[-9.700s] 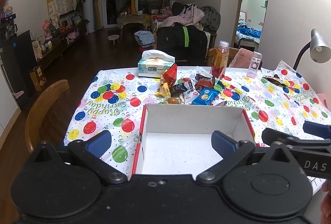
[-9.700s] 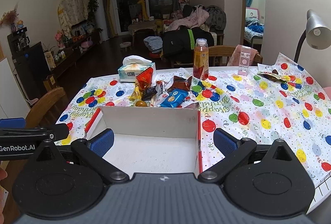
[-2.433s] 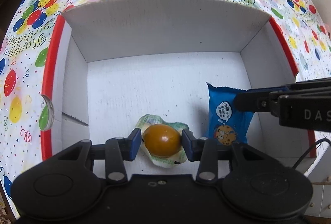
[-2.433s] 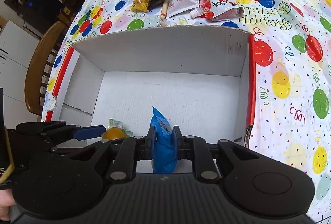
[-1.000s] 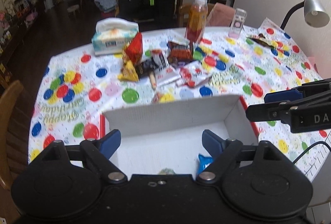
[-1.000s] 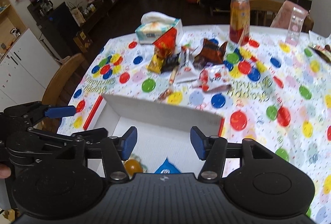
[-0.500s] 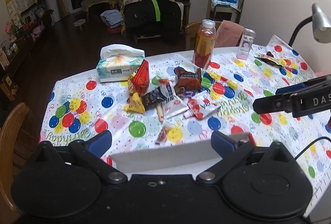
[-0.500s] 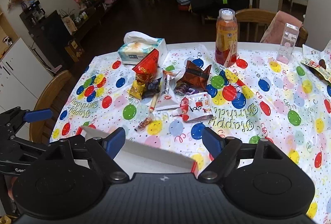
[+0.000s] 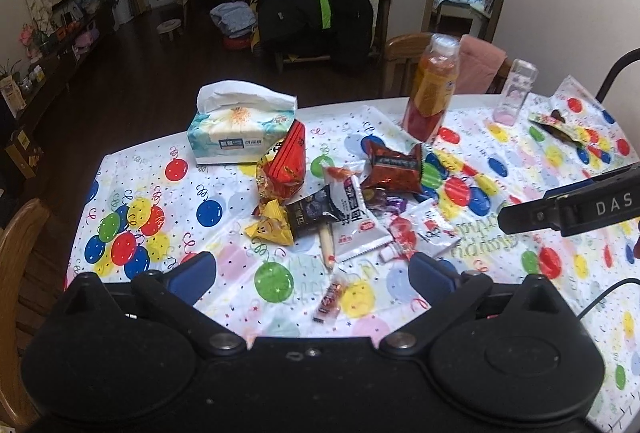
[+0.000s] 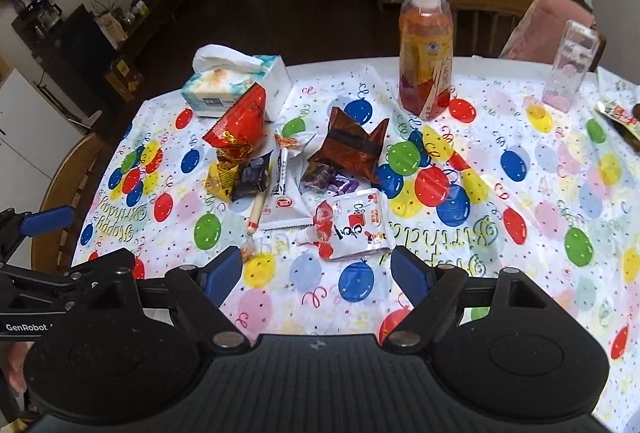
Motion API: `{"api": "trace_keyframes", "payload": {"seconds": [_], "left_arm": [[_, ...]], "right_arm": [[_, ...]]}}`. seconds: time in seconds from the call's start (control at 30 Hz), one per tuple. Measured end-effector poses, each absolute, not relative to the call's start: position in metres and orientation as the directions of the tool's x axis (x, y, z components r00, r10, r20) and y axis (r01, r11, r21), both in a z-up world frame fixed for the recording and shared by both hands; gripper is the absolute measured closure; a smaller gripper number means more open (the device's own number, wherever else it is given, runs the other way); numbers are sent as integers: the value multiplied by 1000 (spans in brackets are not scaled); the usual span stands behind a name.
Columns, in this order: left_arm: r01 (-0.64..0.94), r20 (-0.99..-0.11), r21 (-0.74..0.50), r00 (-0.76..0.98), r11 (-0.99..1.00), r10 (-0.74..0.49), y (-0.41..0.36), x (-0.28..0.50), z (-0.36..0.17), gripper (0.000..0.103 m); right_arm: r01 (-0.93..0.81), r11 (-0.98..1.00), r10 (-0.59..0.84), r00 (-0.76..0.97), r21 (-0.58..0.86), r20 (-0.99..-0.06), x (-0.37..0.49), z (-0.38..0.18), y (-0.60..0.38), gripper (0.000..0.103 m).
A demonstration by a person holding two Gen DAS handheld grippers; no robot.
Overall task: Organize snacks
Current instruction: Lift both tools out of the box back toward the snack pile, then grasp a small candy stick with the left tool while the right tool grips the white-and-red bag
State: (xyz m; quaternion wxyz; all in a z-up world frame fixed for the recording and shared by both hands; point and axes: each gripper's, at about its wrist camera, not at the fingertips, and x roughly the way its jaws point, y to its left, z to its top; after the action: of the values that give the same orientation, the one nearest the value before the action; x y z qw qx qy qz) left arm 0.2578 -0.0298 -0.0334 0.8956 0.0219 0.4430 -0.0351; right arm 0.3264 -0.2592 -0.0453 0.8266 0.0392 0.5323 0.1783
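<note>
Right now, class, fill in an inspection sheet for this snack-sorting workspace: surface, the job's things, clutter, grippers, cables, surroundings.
Surface: table under a balloon-print tablecloth.
Job's things: loose snacks heaped mid-table, among them a red bag, a brown packet and a white pouch; no box in view.
Clutter: tissue box, juice bottle, clear container.
Grippers: left gripper open, empty; right gripper open, empty.
Cables: thin black cable at the right edge.
Surroundings: wooden chairs, dim cluttered living room.

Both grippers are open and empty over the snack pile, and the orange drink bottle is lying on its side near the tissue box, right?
Not quite. The orange drink bottle stands upright, as the right wrist view shows. The rest holds: left gripper and right gripper are open and empty above the snack pile, tissue box nearby.
</note>
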Motion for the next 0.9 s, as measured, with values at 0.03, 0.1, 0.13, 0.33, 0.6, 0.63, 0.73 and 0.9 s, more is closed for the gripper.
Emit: {"api": "trace_keyframes", "payload": {"seconds": [0.03,0.1,0.13,0.33,0.6,0.63,0.73,0.9], "left_arm": [[81,-798,10,601,997,-41,-30,262,-37,1],[79,-807,13,590,997,-36,-30,271,-43,1],[76,-811,15,584,997,-32,-30,275,-46,1],[68,-841,25,541,997,-16,-33,298,-68,1],[122,-897,-3,438,993,-56,-38,327,-105,1],[125,-903,0,425,992,-54,-39,332,-110,1],[121,-920,-12,388,993,-58,-38,344,-123,6],[101,-942,-47,326,994,-77,-35,358,-142,17]], "right_arm": [[-258,933,336,368,252,-867,331,-49,-259,21],[-266,932,333,362,246,-871,339,-57,-258,21],[-268,931,333,354,247,-874,344,-61,-257,21],[-251,928,347,308,276,-886,370,-89,-255,22],[-247,935,314,249,254,-916,397,-134,-248,22],[-246,936,311,242,252,-919,400,-139,-247,21],[-236,936,314,219,262,-924,409,-154,-247,22],[-222,936,318,204,272,-926,419,-172,-243,22]]}}
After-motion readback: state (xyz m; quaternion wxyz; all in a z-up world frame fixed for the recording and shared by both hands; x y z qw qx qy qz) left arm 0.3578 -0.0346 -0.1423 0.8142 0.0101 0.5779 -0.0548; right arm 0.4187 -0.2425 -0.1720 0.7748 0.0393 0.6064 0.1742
